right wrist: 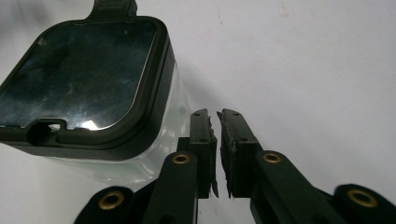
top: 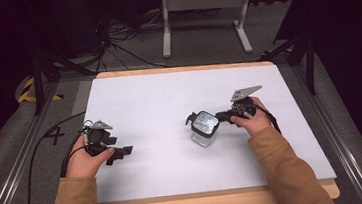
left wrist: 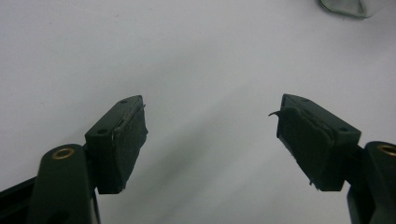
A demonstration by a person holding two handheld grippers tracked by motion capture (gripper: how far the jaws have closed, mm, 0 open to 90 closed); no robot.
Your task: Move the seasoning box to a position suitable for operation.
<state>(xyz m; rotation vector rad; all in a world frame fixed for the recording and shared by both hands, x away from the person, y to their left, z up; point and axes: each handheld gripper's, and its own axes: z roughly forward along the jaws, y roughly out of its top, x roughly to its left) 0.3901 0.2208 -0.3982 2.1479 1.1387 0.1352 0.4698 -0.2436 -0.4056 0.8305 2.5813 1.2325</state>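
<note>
A clear square container with a black lid stands upright on the white table, right of centre. Its glossy lid has a latch tab at its far edge. My right gripper sits just to the container's right, level with the lid; its jaws are shut with nothing between them, beside the clear wall. My left gripper rests low near the table's left front, jaws open and empty over bare table. A corner of the container shows far ahead of it.
A wooden rim runs along the table's front edge. Behind the table, a white metal stand and dark cables lie on the grey floor. Metal rails flank both sides.
</note>
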